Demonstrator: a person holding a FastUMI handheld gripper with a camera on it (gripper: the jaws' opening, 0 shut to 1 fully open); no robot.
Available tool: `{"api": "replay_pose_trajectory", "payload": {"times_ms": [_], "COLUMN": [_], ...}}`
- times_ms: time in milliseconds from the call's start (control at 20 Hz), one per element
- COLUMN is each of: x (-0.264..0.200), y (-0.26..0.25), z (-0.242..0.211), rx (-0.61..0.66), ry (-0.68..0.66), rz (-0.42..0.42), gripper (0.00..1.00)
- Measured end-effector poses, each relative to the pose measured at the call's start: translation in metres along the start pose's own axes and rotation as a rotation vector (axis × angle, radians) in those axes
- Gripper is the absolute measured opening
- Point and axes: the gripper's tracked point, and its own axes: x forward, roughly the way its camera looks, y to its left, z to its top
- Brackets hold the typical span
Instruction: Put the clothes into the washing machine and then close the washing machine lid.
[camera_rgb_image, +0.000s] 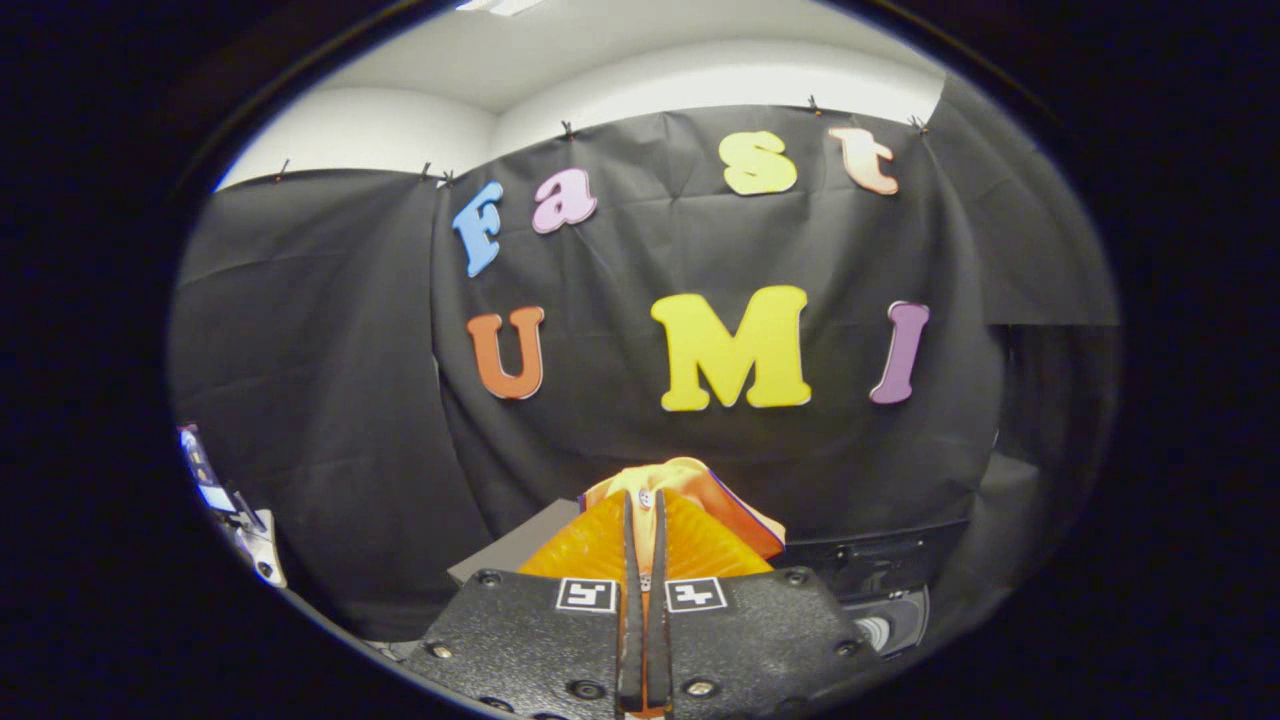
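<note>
My gripper (645, 500) is held up in the air with its two fingers pressed close together. A thin fold of an orange and yellow garment (690, 480) is pinched between them and bunches up just past the fingertips. Below and to the right of the fingers lies a dark machine body with a control panel (880, 565) and a pale round part (880, 630). Whether this is the washing machine's top I cannot tell. Its lid and opening are hidden behind the gripper.
A grey flat panel (520, 545) juts out below the cloth on the left of the fingers. A small white and blue device (225, 500) stands far off to the left. The black cloth wall hangs close behind everything.
</note>
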Motion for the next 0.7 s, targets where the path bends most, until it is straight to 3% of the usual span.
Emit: {"api": "replay_pose_trajectory", "payload": {"times_ms": [300,700], "x": [-0.037,-0.034], "y": [-0.076,-0.181], "z": [0.042,0.028], "rx": [-0.004,0.008], "ry": [-0.058,-0.012], "rz": [-0.112,-0.206], "gripper": [0.05,0.05]}}
